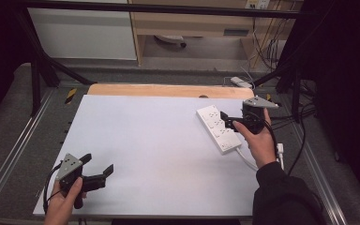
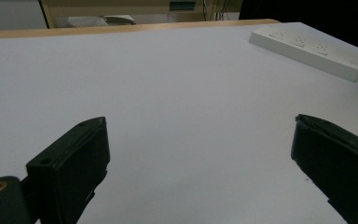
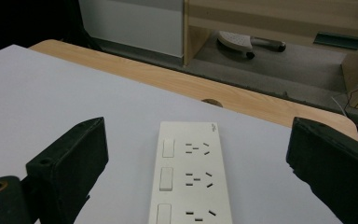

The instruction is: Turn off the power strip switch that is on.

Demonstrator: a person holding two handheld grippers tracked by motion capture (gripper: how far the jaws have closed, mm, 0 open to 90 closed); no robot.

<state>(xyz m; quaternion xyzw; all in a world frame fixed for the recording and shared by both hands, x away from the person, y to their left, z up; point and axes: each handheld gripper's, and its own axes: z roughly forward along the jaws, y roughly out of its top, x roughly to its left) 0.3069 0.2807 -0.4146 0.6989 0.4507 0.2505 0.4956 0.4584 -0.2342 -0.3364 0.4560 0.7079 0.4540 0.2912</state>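
A white power strip [image 1: 218,129] with several sockets and switches lies at an angle on the right side of the white sheet [image 1: 159,150]. My right gripper [image 1: 226,120] hovers just over its near half, open, with the jaws spread wider than the strip. In the right gripper view the power strip [image 3: 189,177] runs lengthwise between the two black jaws of the right gripper [image 3: 198,137], which touch nothing. My left gripper [image 1: 98,164] is at the front left corner, open and holding nothing. In the left gripper view the left gripper [image 2: 200,140] faces bare sheet, with the power strip [image 2: 314,51] far off at upper right.
The strip's white cable [image 1: 246,161] curls off toward the sheet's right edge, ending near a small white plug [image 1: 280,150]. A wooden table edge [image 1: 164,90] runs along the back. Black frame bars [image 1: 42,61] and loose cables [image 1: 304,117] flank the table.
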